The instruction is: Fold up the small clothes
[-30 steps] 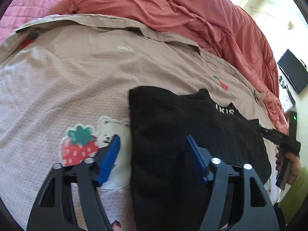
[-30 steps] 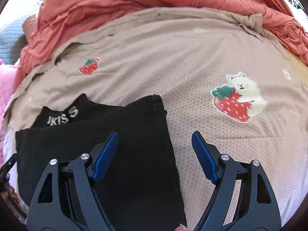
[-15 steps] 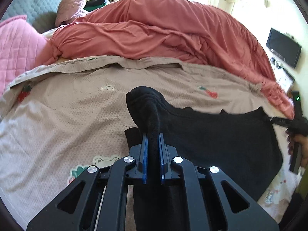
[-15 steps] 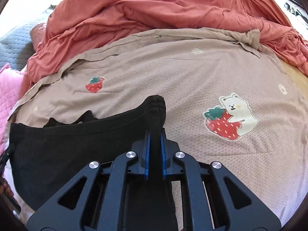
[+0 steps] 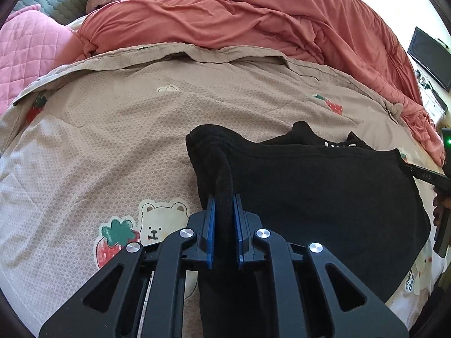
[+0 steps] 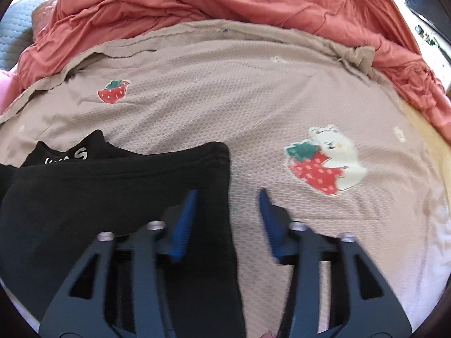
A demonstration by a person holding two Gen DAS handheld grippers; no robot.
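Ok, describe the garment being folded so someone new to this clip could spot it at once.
Start from the beige bedspread with strawberry-and-bear prints, in front of the heaped coral duvet. On it lies the black garment, one corner pinched in the left gripper. It is the only dark fabric there, with white lettering at its far edge.

White lettering on the black garment (image 6: 112, 197) ends in "S".
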